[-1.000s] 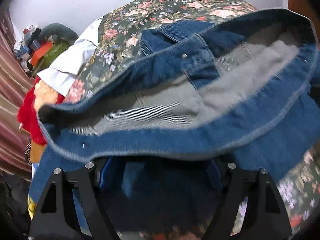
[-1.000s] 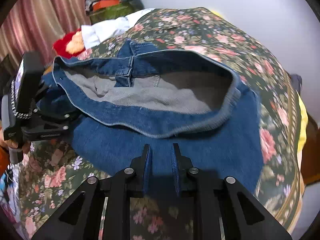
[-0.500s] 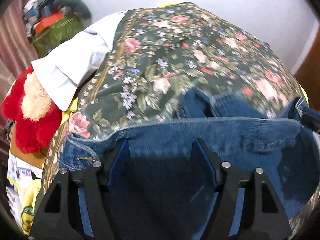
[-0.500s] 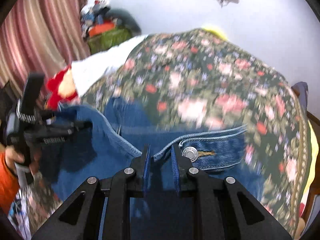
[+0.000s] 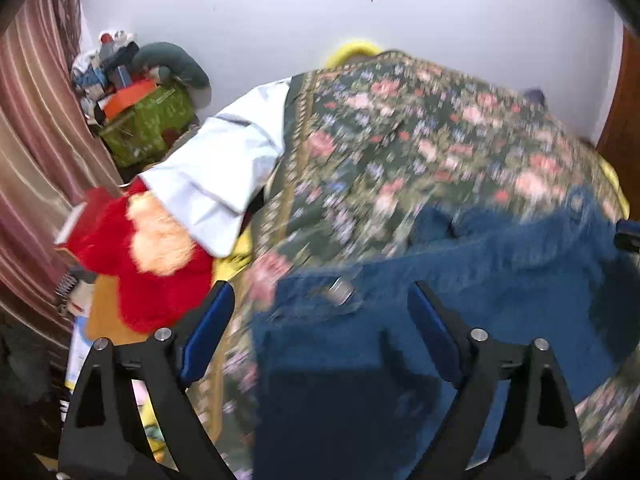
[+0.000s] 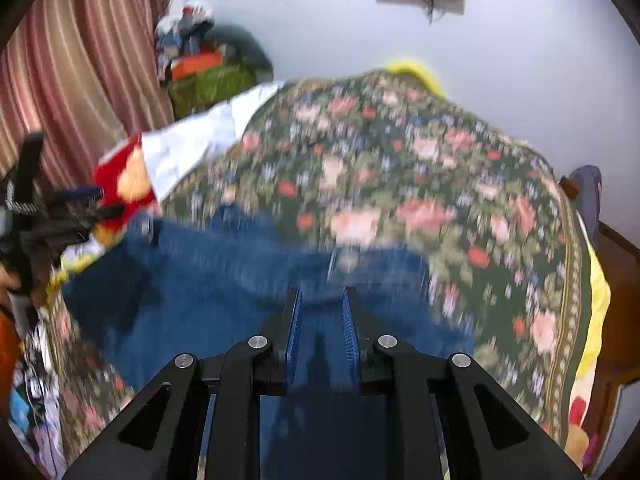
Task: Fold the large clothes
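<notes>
Jeans (image 5: 460, 280) lie across the near part of the bed (image 5: 400, 140), on the floral spread, waistband end toward my two cameras. Both views are motion-blurred, so the fine detail is soft.

Left claw (image 5: 320, 308): jaws opening, wide apart. Denim sits between them near the metal waist button (image 5: 342, 290), but the pads aren't pressing on it.

Right claw (image 6: 320, 308): jaws nearly together. Denim shows in the narrow gap between the pads, so I read that as clamped on the waistband, close to the fly button.

Handling, my estimate: the denim is heavy and limp, with no stiffness beyond the seams. It will sag and drag on the spread, not slide freely. It isn't fragile, and the coarse weave should give the pads good friction.

Best hold is the doubled waistband or a side seam, where the cloth is thickest and least likely to slip through. A single layer mid-leg would bunch up. I'd retake the left waistband corner so both ends lift evenly.
</notes>
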Demonstrator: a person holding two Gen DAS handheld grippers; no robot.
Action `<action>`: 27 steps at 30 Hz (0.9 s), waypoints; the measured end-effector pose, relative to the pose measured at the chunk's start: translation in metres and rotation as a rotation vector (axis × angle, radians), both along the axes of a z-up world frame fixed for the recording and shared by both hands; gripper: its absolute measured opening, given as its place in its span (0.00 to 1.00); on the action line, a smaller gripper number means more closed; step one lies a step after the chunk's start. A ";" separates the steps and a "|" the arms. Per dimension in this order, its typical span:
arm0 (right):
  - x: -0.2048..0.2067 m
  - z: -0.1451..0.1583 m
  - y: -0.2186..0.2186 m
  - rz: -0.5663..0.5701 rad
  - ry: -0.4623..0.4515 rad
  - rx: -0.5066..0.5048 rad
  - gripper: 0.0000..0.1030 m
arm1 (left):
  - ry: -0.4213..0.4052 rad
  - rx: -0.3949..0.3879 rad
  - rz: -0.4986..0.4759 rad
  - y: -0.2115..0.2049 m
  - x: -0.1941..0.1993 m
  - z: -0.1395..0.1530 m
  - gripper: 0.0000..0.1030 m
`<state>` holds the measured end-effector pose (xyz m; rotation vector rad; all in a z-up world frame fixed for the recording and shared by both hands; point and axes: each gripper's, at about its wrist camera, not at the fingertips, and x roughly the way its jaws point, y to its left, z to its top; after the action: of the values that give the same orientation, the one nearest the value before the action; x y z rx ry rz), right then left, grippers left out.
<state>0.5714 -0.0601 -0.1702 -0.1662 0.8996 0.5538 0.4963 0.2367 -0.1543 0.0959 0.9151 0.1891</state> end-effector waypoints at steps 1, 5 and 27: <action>-0.006 -0.009 0.001 0.004 0.015 -0.026 0.15 | 0.029 0.021 0.000 0.004 -0.007 -0.007 0.87; -0.023 -0.048 0.006 0.019 0.113 -0.074 0.15 | 0.135 0.002 0.023 0.018 -0.030 -0.044 0.87; -0.069 -0.055 -0.042 -0.040 0.083 -0.270 0.15 | 0.131 0.007 0.083 0.054 -0.108 -0.067 1.00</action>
<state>0.5024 -0.1019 -0.2253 -0.3711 1.0547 0.4023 0.3880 0.2907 -0.2212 0.0779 1.0496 0.2657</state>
